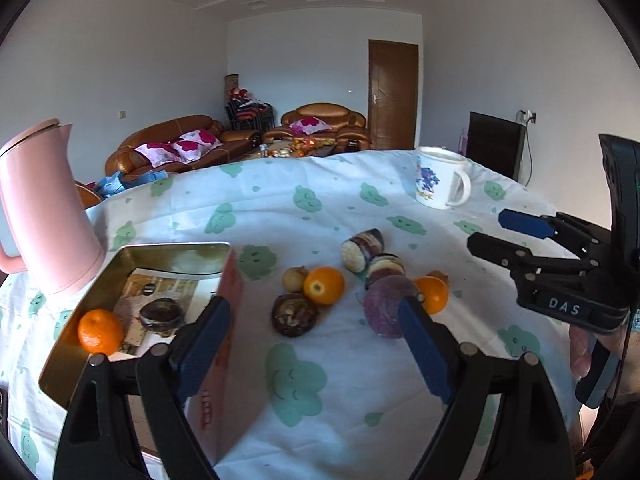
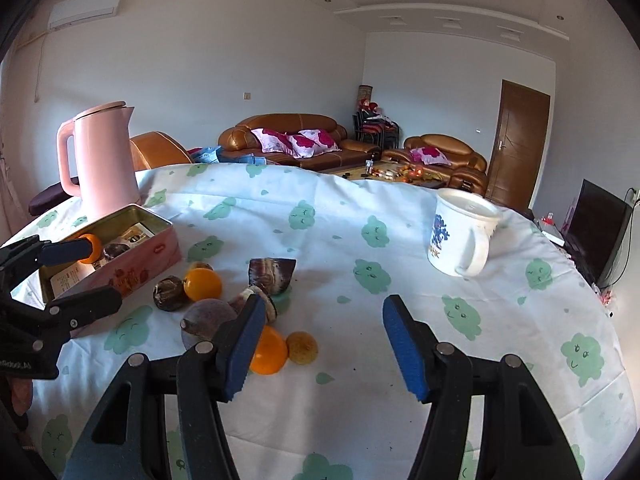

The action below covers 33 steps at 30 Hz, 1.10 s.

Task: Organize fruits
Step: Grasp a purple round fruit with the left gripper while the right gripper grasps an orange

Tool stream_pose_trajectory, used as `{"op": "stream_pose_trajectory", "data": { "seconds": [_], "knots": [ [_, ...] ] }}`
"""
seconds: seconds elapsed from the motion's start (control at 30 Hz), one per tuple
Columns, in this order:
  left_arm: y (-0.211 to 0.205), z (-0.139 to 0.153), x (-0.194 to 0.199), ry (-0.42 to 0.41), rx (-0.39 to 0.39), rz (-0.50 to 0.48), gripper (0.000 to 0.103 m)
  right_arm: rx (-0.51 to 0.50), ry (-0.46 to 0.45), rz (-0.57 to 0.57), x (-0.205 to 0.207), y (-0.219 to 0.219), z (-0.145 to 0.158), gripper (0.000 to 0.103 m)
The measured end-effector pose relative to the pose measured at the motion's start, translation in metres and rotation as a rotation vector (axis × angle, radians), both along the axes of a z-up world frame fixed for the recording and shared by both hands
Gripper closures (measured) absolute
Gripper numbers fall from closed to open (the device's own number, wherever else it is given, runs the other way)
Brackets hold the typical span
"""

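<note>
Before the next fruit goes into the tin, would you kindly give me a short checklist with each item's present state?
1. Left gripper open and empty: ok.
2. Right gripper open and empty: ok.
3. Tin open, with room beside the orange and dark fruit inside: ok.
4. Loose fruit on the cloth, such as the orange by the tin, clear of both grippers: ok.
5. Pink kettle close behind the tin, a knock risk: not ok.
6. Whether the mug holds liquid: cannot tell.
</note>
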<state>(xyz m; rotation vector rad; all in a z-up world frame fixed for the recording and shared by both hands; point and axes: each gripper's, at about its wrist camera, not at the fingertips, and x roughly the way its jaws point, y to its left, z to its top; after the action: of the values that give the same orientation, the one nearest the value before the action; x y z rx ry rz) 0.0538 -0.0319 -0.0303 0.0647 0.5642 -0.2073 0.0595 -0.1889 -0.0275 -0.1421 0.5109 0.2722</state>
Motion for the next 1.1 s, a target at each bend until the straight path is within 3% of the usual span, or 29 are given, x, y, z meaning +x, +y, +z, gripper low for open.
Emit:
{"op": "stream_pose_trajectory", "data": {
  "seconds": [0.33,0.47,0.53,0.63,0.7,0.83,1.1],
  "knots": [
    [-0.050,-0.017,0.017,0.099,0.082,-0.144,0.015,0.009,0.057,0.010,0.003,-0.009,-0.015,0.042],
    [-0.058,-0.021,0.031,0.121,0.098,-0.150,0.020,0.014,0.065,0.006,0.004,-0.012,-0.015,0.042],
    [-0.060,-0.025,0.039,0.146,0.096,-0.148,0.030,0.020,0.066,0.005,0.004,-0.013,-0.015,0.042],
    [-0.061,-0.031,0.047,0.185,0.072,-0.170,0.035,0.017,0.071,0.015,0.005,-0.011,-0.015,0.042],
    [-0.061,-0.034,0.050,0.213,0.051,-0.191,0.049,0.010,0.074,0.026,0.005,-0.008,-0.016,0.042],
    [-0.056,-0.032,0.046,0.209,0.029,-0.185,0.049,0.004,0.077,0.046,0.004,-0.003,-0.016,0.044],
    [-0.033,-0.018,0.028,0.087,0.009,-0.085,0.049,-0.023,0.105,0.087,0.007,0.007,-0.020,0.049]
  ]
}}
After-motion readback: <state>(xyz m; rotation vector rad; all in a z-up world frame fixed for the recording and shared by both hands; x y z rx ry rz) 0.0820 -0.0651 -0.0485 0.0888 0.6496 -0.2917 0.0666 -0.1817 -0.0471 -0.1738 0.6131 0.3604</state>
